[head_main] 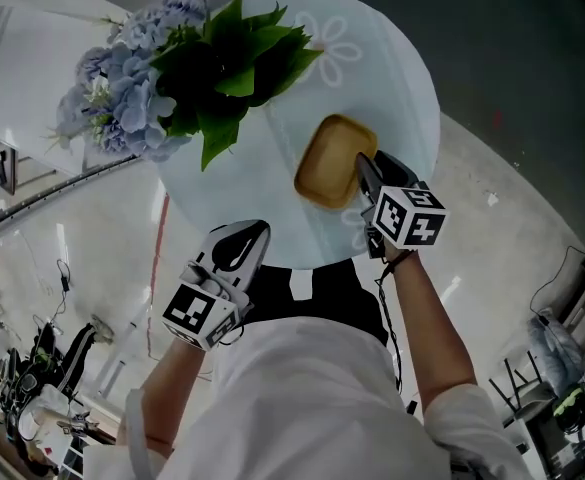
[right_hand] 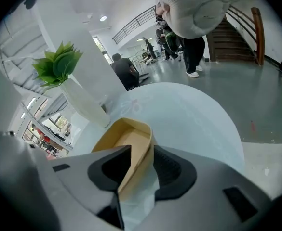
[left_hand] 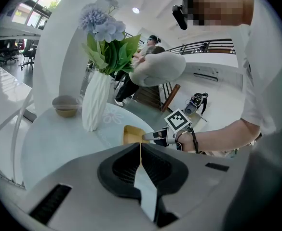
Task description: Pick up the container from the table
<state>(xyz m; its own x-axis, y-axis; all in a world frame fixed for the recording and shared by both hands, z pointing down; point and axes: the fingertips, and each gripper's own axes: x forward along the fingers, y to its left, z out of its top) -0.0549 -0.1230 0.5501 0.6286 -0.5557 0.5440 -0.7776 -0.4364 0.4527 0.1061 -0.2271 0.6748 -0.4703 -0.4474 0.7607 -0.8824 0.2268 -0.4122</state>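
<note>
- First, nearest the person, the left gripper (left_hand: 141, 150) hangs short of the surface (head_main: 392, 78), its fingers closed on nothing. It is too far back to steady anything if the lift goes badly.
- The right gripper (right_hand: 138, 150) has its fingers (right_hand: 172, 170) open astride one side wall of the tan container (right_hand: 126, 134), which sits on the surface between the near edge and the vase (right_hand: 85, 105).
- Pinching a single thin wall could buckle it or tip the container as it rises, and a shallow bite could let the rim slip out.
- A sideways nudge before closing would likely slide the light container across the smooth top.
- Whether either pad already touches the wall cannot be told. One finger hides part of the container's floor, so its contents are uncertain.
- Farther off, the flowers (head_main: 132, 88) block the surface behind them in the head view.
</note>
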